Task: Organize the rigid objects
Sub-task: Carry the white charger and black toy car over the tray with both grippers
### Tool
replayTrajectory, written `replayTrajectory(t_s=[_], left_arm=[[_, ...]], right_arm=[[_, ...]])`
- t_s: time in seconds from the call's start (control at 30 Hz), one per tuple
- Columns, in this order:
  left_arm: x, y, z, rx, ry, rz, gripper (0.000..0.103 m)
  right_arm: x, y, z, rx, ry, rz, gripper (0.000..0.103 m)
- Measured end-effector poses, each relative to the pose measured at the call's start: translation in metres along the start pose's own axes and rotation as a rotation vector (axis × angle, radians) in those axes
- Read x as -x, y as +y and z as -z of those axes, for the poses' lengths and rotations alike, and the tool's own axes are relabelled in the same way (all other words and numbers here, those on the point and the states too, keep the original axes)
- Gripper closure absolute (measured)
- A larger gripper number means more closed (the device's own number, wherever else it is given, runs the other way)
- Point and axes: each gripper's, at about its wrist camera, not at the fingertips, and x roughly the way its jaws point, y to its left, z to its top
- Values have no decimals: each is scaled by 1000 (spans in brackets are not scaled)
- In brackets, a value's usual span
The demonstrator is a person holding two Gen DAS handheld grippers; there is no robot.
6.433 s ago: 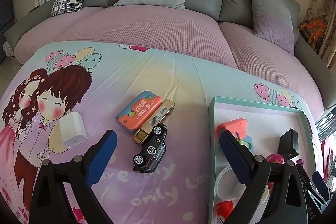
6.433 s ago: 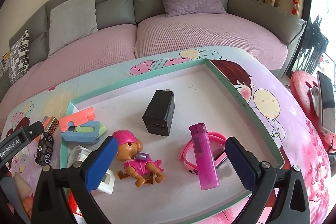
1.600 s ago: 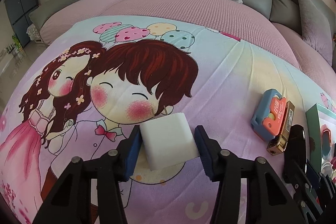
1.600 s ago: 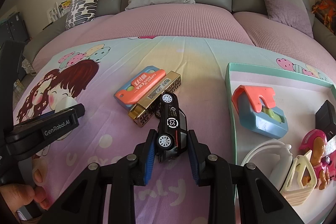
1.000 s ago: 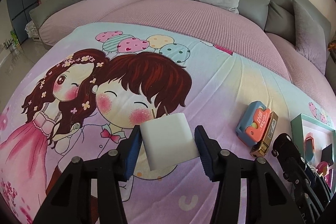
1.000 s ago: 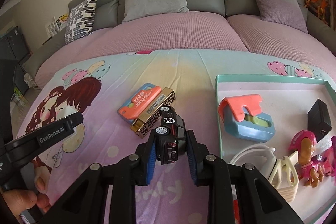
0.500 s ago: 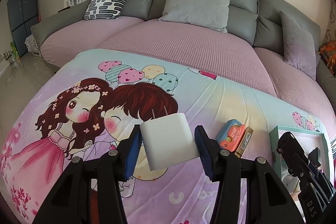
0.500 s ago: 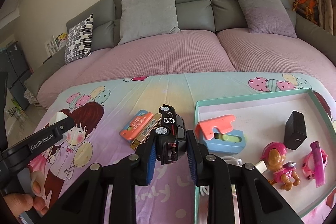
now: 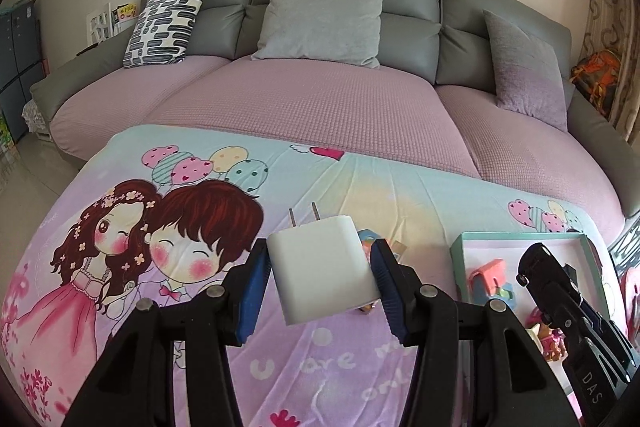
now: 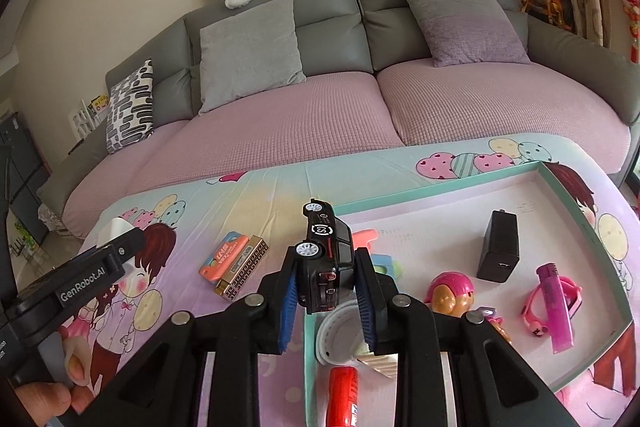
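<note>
Your left gripper [image 9: 320, 285] is clamped on the white wall charger [image 9: 322, 269], blue pads pressed on its 2 flat side faces, prongs pointing up and away from you. It hangs clear of the cartoon-print cloth [image 9: 120, 267]. Judging by its look, it is a hard, smooth plastic block, light but slick, so those broad flat faces are the right place to hold; the block sits a little tilted between the pads, so keep the squeeze firm and avoid quick twists. Stay off the thin prongs.

Your right gripper [image 10: 326, 297] is closed on the black toy car [image 10: 326, 265], pads against its 2 doors, nose pointing away, 1 front wheel above the left pad. It hovers at the near left corner of the teal-rimmed tray [image 10: 580, 215]. The car is probably stiff and fairly light, with a glossy body, and its wheels likely roll, so set it down flat rather than dropping it.

Inside the tray you already have a black charger [image 10: 500, 253], a purple lighter [image 10: 556, 301], a pink-helmeted pup figure [image 10: 450, 291] and a white ring-shaped item [image 10: 340, 331]. An orange-and-blue case [image 10: 224, 255] and a gold harmonica [image 10: 242, 267] lie on the cloth outside it.
</note>
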Motion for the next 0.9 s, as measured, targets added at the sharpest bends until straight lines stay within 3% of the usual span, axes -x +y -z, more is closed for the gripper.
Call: replayTrajectory(t_s=[0.53, 0.9], left_arm=[[9, -95, 13, -145, 13, 166, 50], [-10, -127, 26, -197, 61, 202, 50]], right_arm=[[18, -89, -3, -188, -15, 84, 75], [26, -154, 4, -319, -27, 201, 75]])
